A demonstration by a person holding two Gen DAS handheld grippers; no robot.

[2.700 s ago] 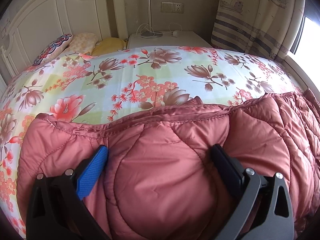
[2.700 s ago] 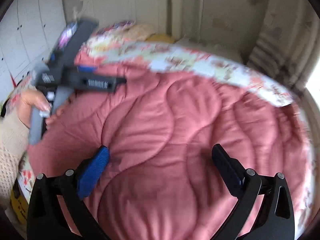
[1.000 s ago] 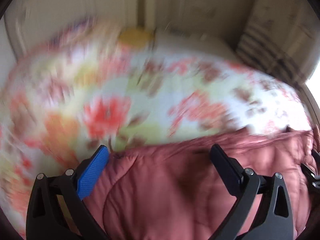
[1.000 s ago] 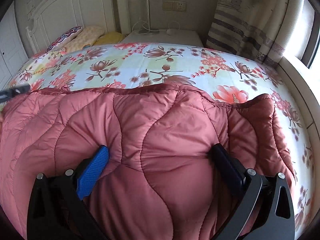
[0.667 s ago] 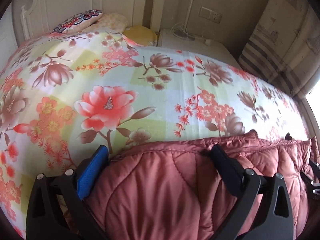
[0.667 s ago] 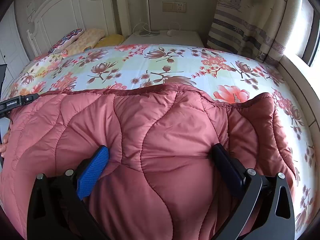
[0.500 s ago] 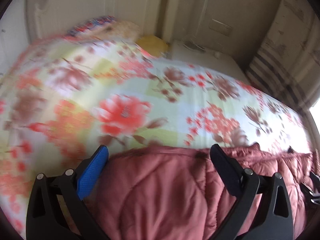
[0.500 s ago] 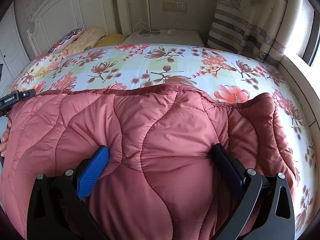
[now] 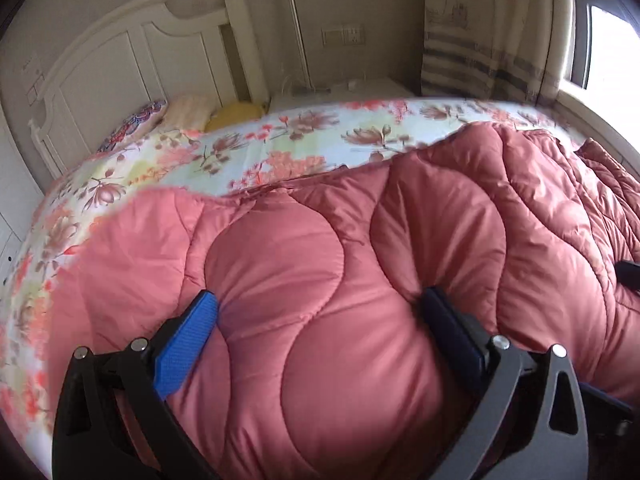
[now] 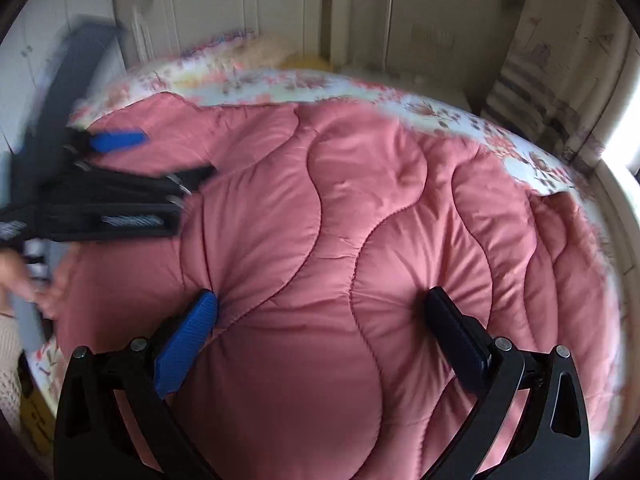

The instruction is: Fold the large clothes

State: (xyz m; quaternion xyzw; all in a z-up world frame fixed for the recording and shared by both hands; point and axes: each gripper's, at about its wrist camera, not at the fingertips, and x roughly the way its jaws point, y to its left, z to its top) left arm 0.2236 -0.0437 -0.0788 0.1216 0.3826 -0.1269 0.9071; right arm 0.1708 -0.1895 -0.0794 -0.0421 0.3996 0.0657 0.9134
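Note:
A large pink quilted coat (image 9: 360,264) lies spread over the floral bed sheet (image 9: 240,148). My left gripper (image 9: 318,320) is wide open, its fingers pressed into the padding at the coat's left part. My right gripper (image 10: 320,316) is also wide open and pushes into the coat (image 10: 340,208) near its middle. The left gripper also shows, blurred, at the left in the right wrist view (image 10: 132,160), over the coat's left edge. The coat's far hem runs across the sheet (image 10: 320,84).
A white headboard (image 9: 120,68) and pillows (image 9: 188,110) are at the far left. A white nightstand (image 9: 340,88) stands behind the bed. A striped curtain (image 9: 484,60) and bright window (image 9: 600,48) are at the right. A hand (image 10: 16,276) holds the left gripper.
Both grippers have swung back over the coat from its far edge. More of the coat now fills both views. The left gripper has come into the right wrist view, still moving.

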